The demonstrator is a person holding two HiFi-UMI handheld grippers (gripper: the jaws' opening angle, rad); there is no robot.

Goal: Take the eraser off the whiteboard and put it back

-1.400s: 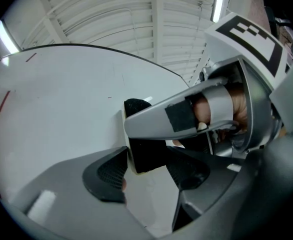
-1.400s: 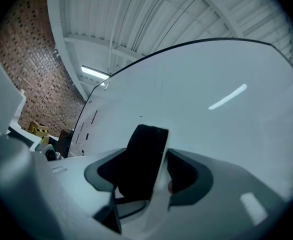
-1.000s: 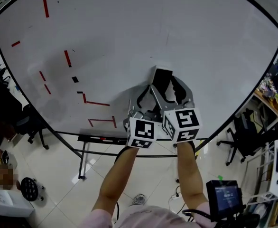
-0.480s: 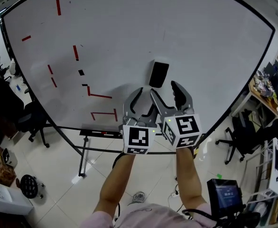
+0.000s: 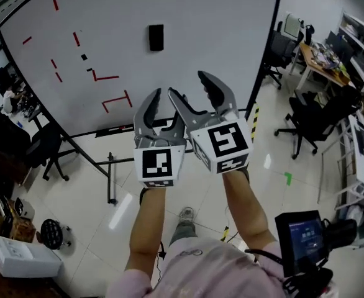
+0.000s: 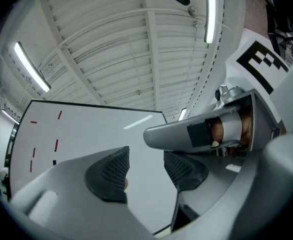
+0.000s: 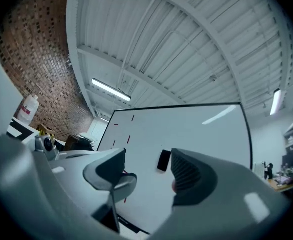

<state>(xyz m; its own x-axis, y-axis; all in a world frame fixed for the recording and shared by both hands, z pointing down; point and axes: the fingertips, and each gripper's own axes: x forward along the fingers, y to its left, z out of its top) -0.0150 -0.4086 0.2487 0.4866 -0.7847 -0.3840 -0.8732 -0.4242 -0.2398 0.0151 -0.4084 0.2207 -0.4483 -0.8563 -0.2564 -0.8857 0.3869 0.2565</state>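
The black eraser point(image 5: 156, 37) sticks upright on the whiteboard point(image 5: 188, 23), apart from both grippers. My left gripper point(image 5: 166, 107) and right gripper point(image 5: 188, 84) are held side by side well back from the board, jaws pointing at it. The left gripper's jaws point(image 6: 146, 166) are closing with nothing between them; only the bare board point(image 6: 96, 134) shows behind. The right gripper's jaws point(image 7: 149, 171) stand wide, closing slightly, and are empty. The eraser point(image 7: 164, 160) shows far off through their gap, on the whiteboard point(image 7: 196, 129).
Red strokes point(image 5: 110, 89) and small black marks point(image 5: 84, 57) sit on the board's left part. The board's stand point(image 5: 110, 172) rests on the tiled floor. Office chairs point(image 5: 309, 120) and a desk point(image 5: 322, 61) are at the right, a small screen point(image 5: 303, 241) at the lower right.
The right gripper's jaws were around the eraser a second ago; they have come off it. Both grippers have pulled well back from the board. The eraser stays on the board.
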